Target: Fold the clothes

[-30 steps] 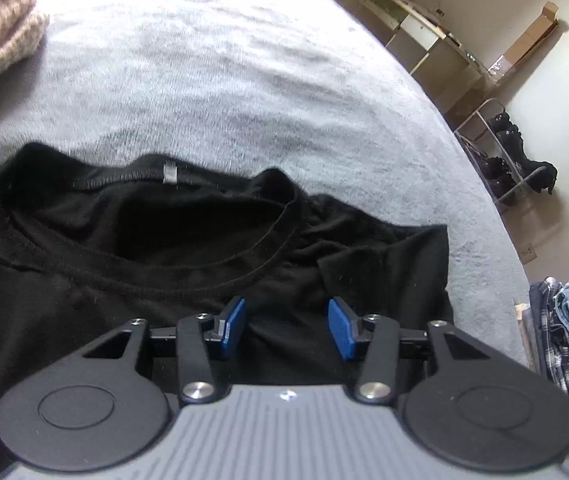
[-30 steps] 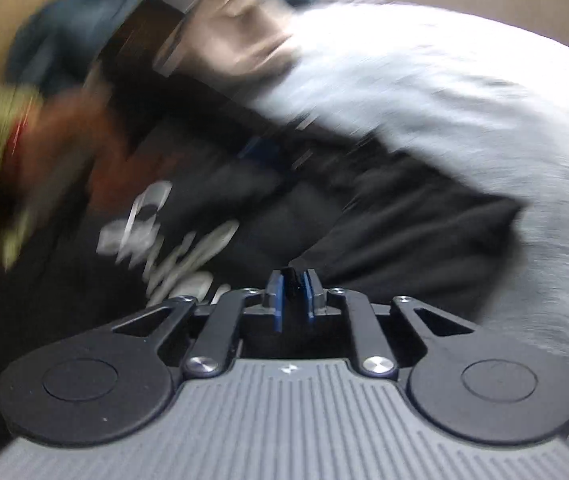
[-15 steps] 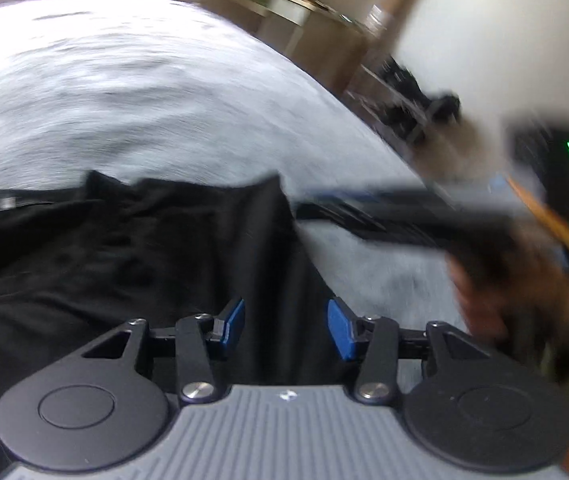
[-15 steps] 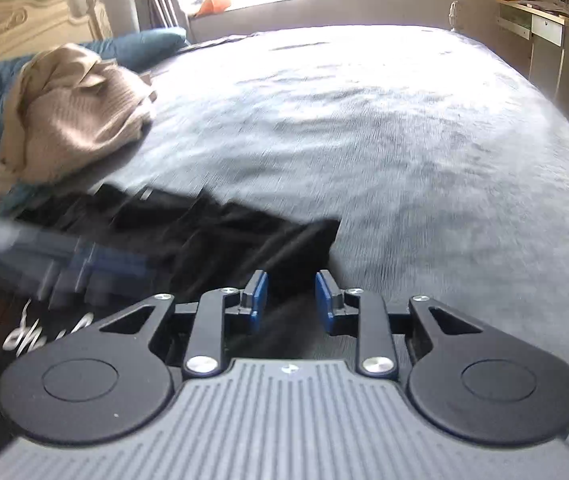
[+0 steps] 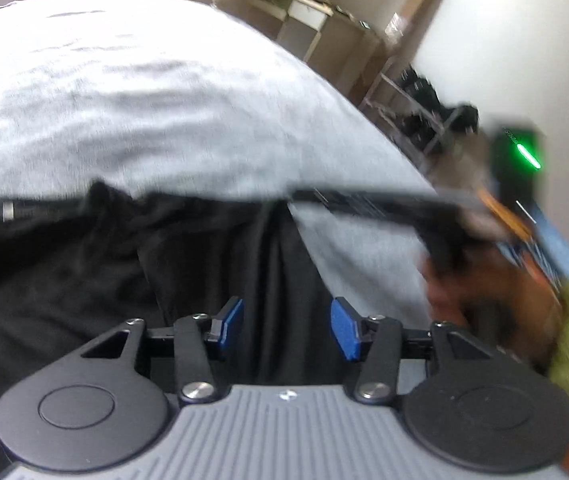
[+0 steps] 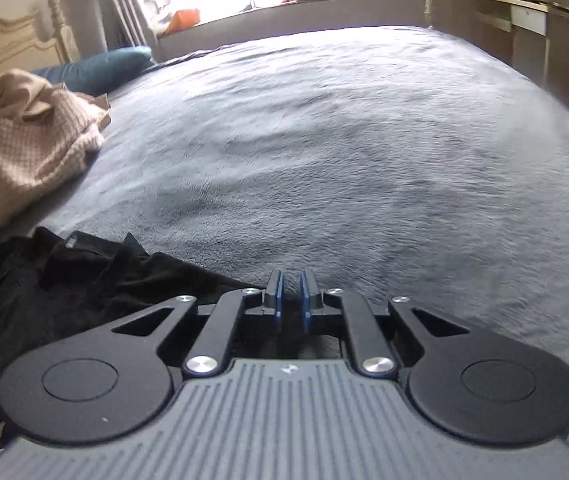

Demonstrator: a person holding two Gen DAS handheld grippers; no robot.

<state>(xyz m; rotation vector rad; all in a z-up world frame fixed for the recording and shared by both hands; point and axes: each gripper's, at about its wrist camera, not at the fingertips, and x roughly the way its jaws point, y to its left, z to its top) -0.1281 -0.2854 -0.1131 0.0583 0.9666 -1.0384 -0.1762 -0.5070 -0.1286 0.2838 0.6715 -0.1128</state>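
Fingers: right gripper (image 6: 290, 294) closing, nearly together at the black cotton T-shirt (image 6: 84, 280) sleeve edge (hold unclear). Left gripper (image 5: 286, 328) opening, empty, above the shirt spread on the grey fleece blanket (image 6: 364, 160) for folding.

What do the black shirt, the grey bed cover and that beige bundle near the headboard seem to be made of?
Black shirt: looks like soft matte cotton jersey; it crumples limply and has a stitched neckline.
Grey bed cover: seems a plush fleece or velvety fabric; its short nap shows brushed streaks and a slight sheen.
Beige bundle: probably a chunky knit, going by its waffle-like texture; the fibre itself is unclear.
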